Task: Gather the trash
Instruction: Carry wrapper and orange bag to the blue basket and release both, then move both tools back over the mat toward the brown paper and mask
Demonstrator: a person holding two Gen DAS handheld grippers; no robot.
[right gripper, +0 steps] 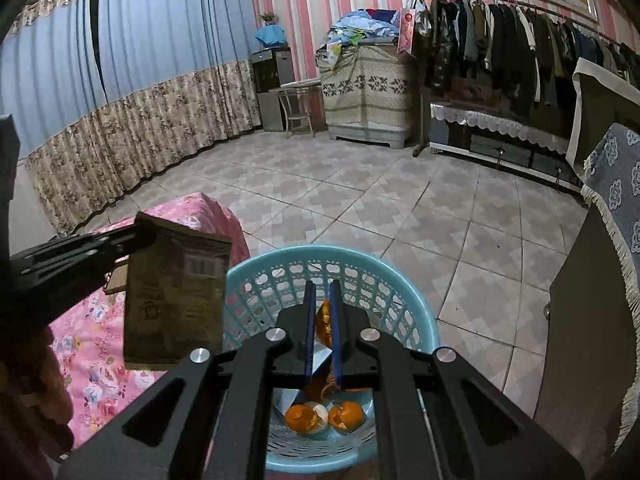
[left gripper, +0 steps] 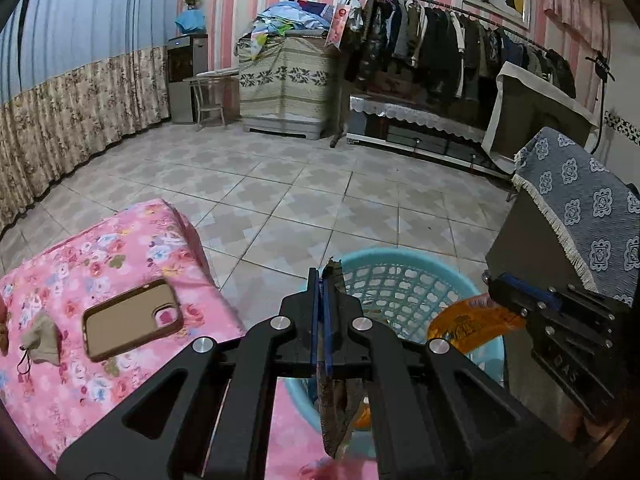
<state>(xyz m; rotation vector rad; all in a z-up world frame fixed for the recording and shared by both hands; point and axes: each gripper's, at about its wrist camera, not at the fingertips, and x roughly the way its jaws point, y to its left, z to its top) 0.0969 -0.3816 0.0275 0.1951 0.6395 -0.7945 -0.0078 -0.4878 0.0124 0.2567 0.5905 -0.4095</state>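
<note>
My left gripper (left gripper: 323, 276) is shut on a flat brown packet (left gripper: 334, 412) that hangs under the fingers, beside the near rim of a light blue plastic basket (left gripper: 384, 255). From the right wrist the same packet (right gripper: 176, 296) dangles from the left gripper (right gripper: 134, 238) at the basket's left edge. My right gripper (right gripper: 322, 292) is shut on an orange wrapper (right gripper: 325, 320) held over the basket (right gripper: 320, 250). Orange peels (right gripper: 304, 416) lie on the basket's floor. The left wrist view shows the right gripper (left gripper: 496, 282) with the orange wrapper (left gripper: 468, 320) above the basket.
A pink floral cover (left gripper: 100, 248) on the left carries a brown phone case (left gripper: 132, 320) and a small pouch (left gripper: 40, 340). A cabinet under a blue patterned cloth (left gripper: 580, 200) stands close on the right. Beyond lie tiled floor (left gripper: 300, 184), curtains and a clothes rack (left gripper: 440, 36).
</note>
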